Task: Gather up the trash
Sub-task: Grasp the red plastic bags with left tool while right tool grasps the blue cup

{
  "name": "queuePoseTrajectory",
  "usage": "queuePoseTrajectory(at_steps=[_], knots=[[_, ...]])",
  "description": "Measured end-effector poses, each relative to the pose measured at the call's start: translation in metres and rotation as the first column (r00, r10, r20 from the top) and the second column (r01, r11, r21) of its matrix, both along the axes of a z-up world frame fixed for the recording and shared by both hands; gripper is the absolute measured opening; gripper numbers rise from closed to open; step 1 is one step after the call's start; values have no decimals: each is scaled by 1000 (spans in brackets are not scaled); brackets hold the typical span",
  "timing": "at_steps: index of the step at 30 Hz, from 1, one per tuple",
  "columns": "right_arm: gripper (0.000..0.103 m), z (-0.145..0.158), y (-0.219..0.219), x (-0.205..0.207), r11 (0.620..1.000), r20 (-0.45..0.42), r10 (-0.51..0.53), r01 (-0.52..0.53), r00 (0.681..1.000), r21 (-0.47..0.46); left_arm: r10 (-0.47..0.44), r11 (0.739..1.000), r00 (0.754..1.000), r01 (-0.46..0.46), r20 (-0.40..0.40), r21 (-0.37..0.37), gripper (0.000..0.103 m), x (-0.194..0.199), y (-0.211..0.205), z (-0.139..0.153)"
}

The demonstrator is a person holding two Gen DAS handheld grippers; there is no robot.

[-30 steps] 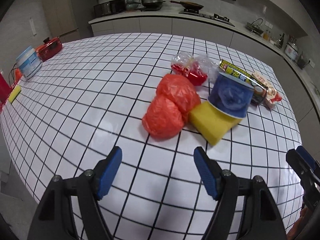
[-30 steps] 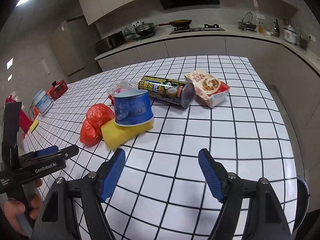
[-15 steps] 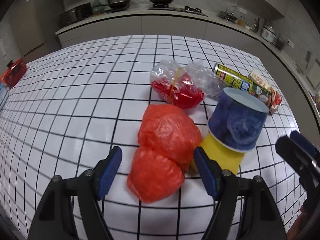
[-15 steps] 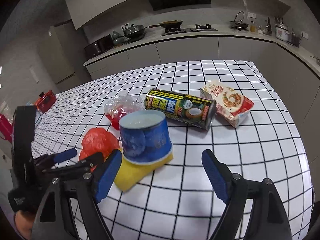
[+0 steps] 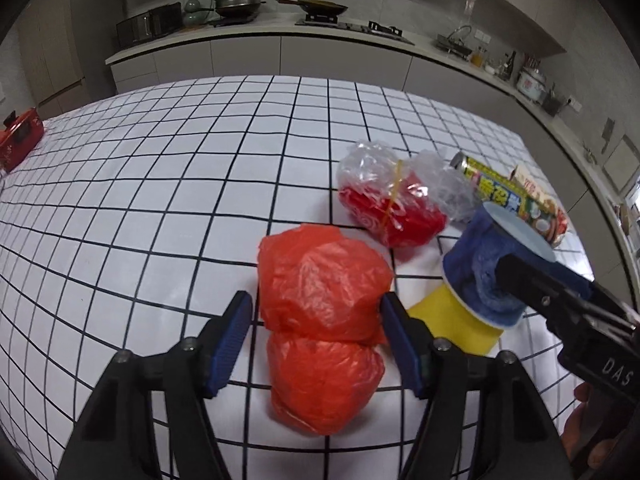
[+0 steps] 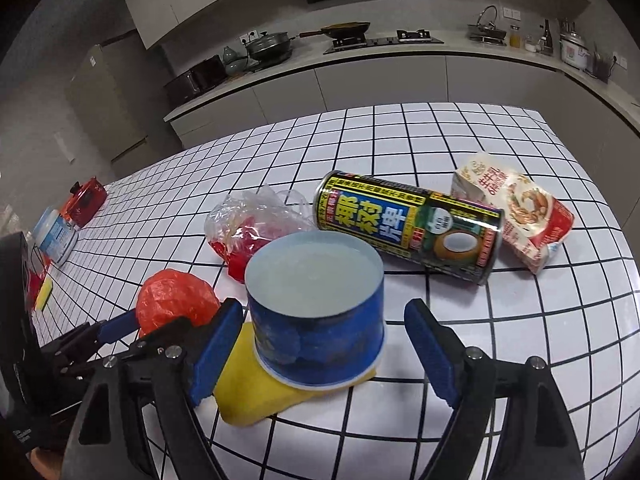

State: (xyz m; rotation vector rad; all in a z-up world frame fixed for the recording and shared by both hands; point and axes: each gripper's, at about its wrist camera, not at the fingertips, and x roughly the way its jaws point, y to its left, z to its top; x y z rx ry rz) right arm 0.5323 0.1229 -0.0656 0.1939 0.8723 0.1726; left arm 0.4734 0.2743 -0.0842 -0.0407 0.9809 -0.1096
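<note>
A crumpled orange plastic bag (image 5: pixel 320 320) lies on the checked table (image 5: pixel 160 200). My left gripper (image 5: pixel 316 340) straddles it with its jaws closing; the right pad touches the bag's edge and the left pad stands just off it. An upturned blue paper cup (image 6: pixel 316 320) rests on a yellow sponge (image 6: pixel 248 396). My right gripper (image 6: pixel 324 350) stands open around the cup, pads apart from it. Behind lie a clear bag with red scraps (image 6: pixel 252 224), a yellow-green drink can (image 6: pixel 408 228) on its side and a carton (image 6: pixel 516 216).
At the table's far left are a red appliance (image 6: pixel 86 200), a white-and-blue tub (image 6: pixel 56 236) and a small yellow item (image 6: pixel 44 294). The table's right edge (image 6: pixel 600 200) runs close behind the carton. A kitchen counter (image 5: pixel 280 36) lines the back wall.
Both grippers moved forward over the table to the trash. The left one now straddles the orange bag with narrower jaws. The right one now straddles the blue cup, slightly wider.
</note>
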Motion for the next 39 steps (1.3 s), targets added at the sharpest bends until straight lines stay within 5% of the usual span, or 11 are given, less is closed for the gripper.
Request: queuePoseTrajectory(at_steps=[8,10,21,39], knots=[[85,-9,10,10,1000,-15,6,-6,1000,4,22,1000,1000,-22,-23,5,68,4,9,-11],[77,-11,8,9,1000,-9,2,-2,1000,17,26,1000,999,-26,-22,1,68,3,11,-12],[77,2,0,-11,1000,59,-17,17,998,-7,26,1000,999,-25,-38,18,68,3,12,-16],[77,-3,-11,-33,999,38,-37,38,999,-21,83,996,996,-82,-40,20,66,-11,38,-19]])
